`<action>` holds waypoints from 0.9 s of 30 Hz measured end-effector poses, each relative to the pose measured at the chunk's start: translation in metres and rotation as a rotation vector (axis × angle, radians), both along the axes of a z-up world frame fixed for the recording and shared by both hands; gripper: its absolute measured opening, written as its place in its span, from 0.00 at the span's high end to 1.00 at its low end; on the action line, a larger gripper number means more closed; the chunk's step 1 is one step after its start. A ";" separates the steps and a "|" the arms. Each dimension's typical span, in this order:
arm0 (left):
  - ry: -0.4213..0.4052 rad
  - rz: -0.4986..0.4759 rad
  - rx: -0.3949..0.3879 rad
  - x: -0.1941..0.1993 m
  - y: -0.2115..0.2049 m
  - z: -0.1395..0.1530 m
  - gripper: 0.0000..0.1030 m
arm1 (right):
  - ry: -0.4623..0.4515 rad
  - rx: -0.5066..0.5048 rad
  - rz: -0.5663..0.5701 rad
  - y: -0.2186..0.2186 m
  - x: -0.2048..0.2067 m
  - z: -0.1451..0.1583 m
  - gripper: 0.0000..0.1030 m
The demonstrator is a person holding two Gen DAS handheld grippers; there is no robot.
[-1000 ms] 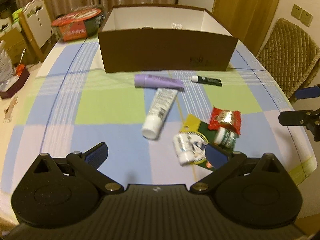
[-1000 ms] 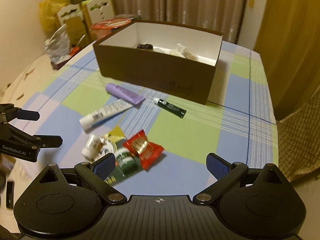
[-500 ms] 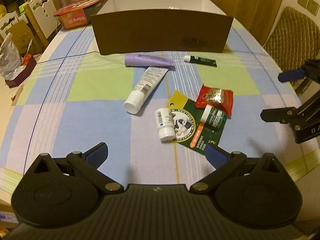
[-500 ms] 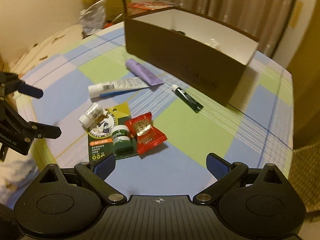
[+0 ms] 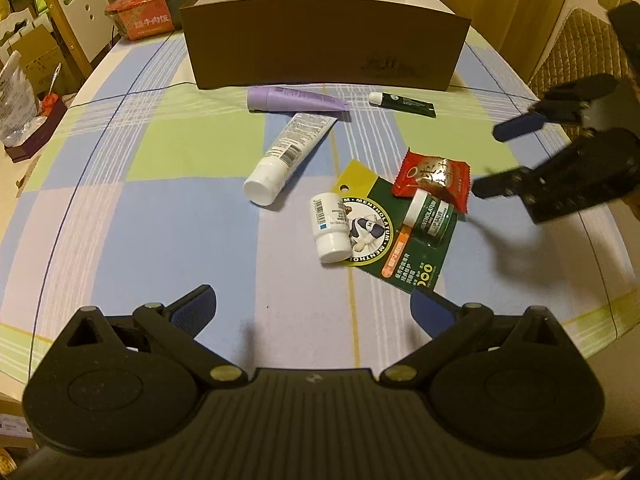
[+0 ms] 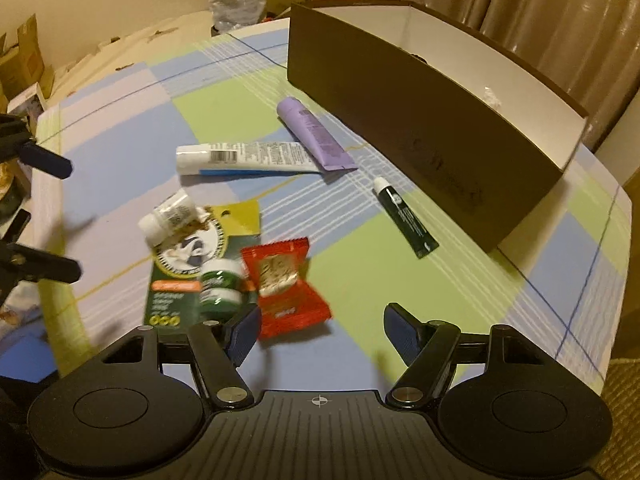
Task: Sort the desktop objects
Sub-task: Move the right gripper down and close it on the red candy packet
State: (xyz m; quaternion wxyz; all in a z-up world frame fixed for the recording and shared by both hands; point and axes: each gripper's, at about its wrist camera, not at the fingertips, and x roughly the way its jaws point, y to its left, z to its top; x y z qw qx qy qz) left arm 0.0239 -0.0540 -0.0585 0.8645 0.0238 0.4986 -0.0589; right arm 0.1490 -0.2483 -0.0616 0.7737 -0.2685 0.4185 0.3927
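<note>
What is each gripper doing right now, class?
Left gripper: open, holding nothing.
Right gripper: open, holding nothing.

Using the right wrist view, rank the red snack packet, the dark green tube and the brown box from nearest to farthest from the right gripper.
From the right gripper, both jaws open:
1. Red snack packet: just ahead, by the left finger.
2. Dark green tube: farther ahead, right of centre on the tablecloth.
3. Brown box: farthest, behind the tube at the back of the table.
</note>
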 end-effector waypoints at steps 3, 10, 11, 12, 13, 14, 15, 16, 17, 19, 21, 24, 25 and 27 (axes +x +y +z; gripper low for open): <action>0.005 0.007 -0.003 0.001 0.002 -0.002 0.01 | 0.011 -0.013 0.038 0.009 0.008 -0.006 0.36; 0.005 0.036 -0.018 0.002 0.010 -0.004 0.01 | 0.057 -0.051 0.107 0.031 0.019 -0.024 0.39; 0.006 0.039 -0.019 0.003 0.012 -0.004 0.01 | 0.063 -0.056 0.113 0.034 0.020 -0.027 0.43; 0.007 0.042 -0.019 0.003 0.013 -0.005 0.01 | 0.073 -0.056 0.116 0.036 0.022 -0.029 0.49; 0.008 0.046 -0.019 0.003 0.014 -0.005 0.01 | 0.082 -0.050 0.114 0.037 0.023 -0.030 0.49; 0.008 0.049 -0.019 0.004 0.015 -0.005 0.01 | 0.085 -0.045 0.111 0.037 0.023 -0.031 0.49; 0.008 0.052 -0.019 0.005 0.016 -0.006 0.01 | 0.087 -0.042 0.108 0.038 0.024 -0.031 0.49; 0.009 0.055 -0.019 0.006 0.016 -0.006 0.01 | 0.091 -0.038 0.105 0.038 0.025 -0.032 0.49; 0.009 0.054 -0.020 0.007 0.016 -0.007 0.01 | 0.096 -0.032 0.100 0.039 0.026 -0.032 0.49; 0.010 0.051 -0.020 0.010 0.016 -0.008 0.01 | 0.103 -0.022 0.087 0.038 0.028 -0.031 0.55; 0.011 0.046 -0.022 0.012 0.015 -0.009 0.01 | 0.111 -0.013 0.076 0.037 0.030 -0.030 0.56; 0.011 0.032 -0.025 0.014 0.012 -0.011 0.01 | 0.109 -0.008 0.054 0.032 0.032 -0.027 0.57; 0.012 0.028 -0.026 0.015 0.011 -0.011 0.01 | 0.104 -0.006 0.040 0.029 0.033 -0.025 0.57; 0.011 0.020 -0.028 0.016 0.010 -0.012 0.01 | 0.097 -0.003 0.010 0.023 0.035 -0.023 0.57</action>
